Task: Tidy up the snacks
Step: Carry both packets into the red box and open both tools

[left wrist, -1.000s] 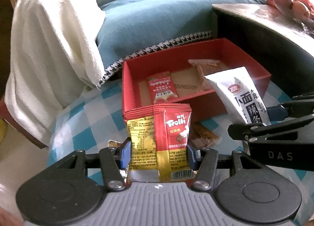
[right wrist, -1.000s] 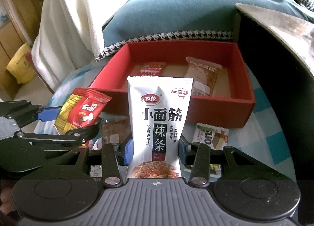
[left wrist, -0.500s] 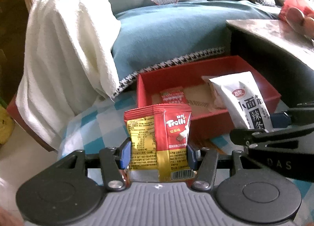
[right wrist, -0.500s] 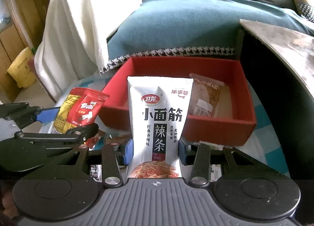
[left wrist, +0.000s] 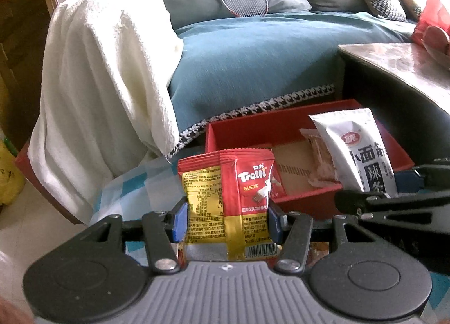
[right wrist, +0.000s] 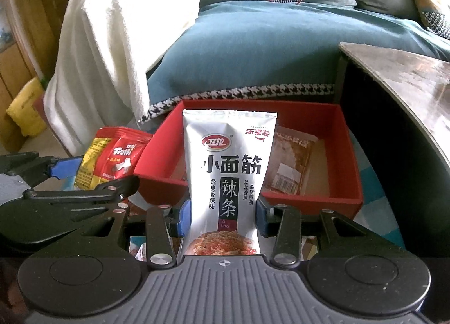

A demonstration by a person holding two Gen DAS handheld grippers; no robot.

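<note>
Behind the checked tablecloth (left wrist: 126, 189) the sofa now shows more fully, both tools having risen. Left gripper (left wrist: 226, 221) clamps the Trolli packet (left wrist: 233, 197) upright; right gripper (right wrist: 223, 215) clamps the white spicy-strip pouch (right wrist: 227, 172), near the red box (right wrist: 343, 200), which looks lower.

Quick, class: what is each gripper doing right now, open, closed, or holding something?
Left gripper: closed on the red Trolli packet.
Right gripper: closed on the white latiao packet.
</note>
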